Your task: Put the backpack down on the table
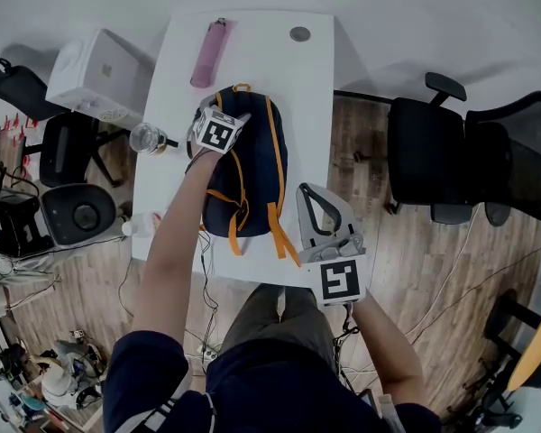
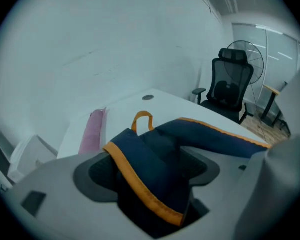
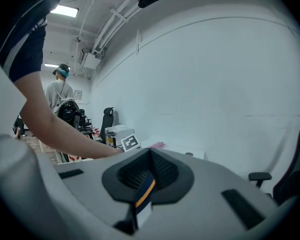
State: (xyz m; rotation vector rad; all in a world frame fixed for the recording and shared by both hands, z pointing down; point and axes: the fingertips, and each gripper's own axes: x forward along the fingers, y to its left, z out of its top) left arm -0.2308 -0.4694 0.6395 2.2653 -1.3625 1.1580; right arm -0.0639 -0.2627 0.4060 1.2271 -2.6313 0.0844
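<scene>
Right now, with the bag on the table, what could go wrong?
The right gripper is shut on a strap; pulling back could drag the backpack toward the near edge of the table. The left gripper has fabric between its open fingers, which might snag on lifting. The clear bottle near that arm could get knocked off.

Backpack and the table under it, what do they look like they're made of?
Backpack: seems to be woven synthetic fabric, matte navy with orange webbing trim; it folds and creases softly. Table: smooth white top, probably laminate or painted board; flat, even colour, no grain showing.
</scene>
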